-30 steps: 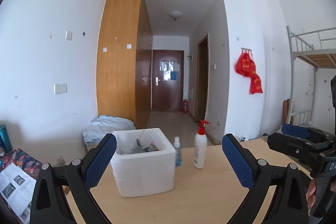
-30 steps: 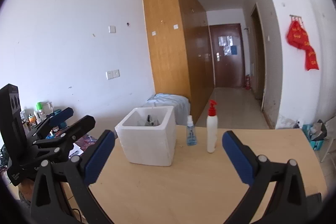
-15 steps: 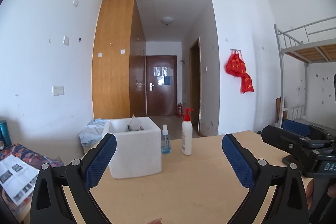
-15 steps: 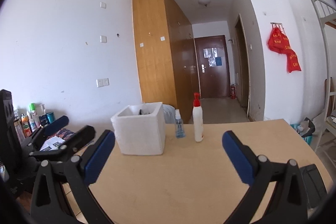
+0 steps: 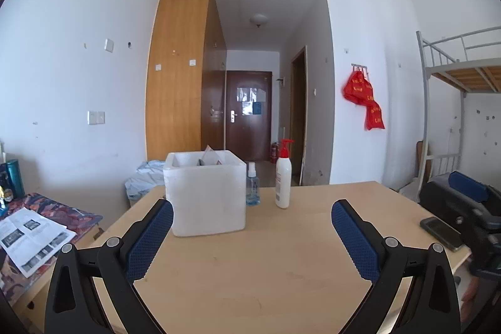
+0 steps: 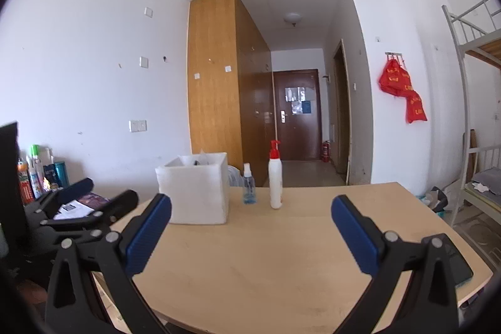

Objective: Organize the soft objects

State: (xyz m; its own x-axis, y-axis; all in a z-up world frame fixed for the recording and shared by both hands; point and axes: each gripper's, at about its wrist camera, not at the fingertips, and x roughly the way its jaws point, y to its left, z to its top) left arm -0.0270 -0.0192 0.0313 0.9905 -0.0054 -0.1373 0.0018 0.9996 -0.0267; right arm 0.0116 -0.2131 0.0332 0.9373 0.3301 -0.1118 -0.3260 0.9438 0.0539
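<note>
A white foam box (image 5: 205,196) stands on the light wooden table (image 5: 250,271), with soft grey items (image 5: 209,159) poking just above its rim. My left gripper (image 5: 252,237) hovers open and empty over the near table, well short of the box. In the right wrist view the same foam box (image 6: 195,193) sits left of centre, and my right gripper (image 6: 250,237) is also open and empty over the table (image 6: 266,265). Each gripper shows in the other's view: the right gripper (image 5: 441,187) at the far right, the left gripper (image 6: 111,189) at the left.
A small clear spray bottle (image 5: 252,187) and a white pump bottle with a red top (image 5: 283,177) stand right of the box. A dark phone (image 5: 441,232) lies near the right table edge. A printed leaflet (image 5: 31,237) lies on a patterned cloth at left. A bunk bed (image 5: 454,77) stands at right.
Both grippers have drawn back from the box and dropped lower, so the views are level and the box's inside is mostly hidden. Both stay open.
</note>
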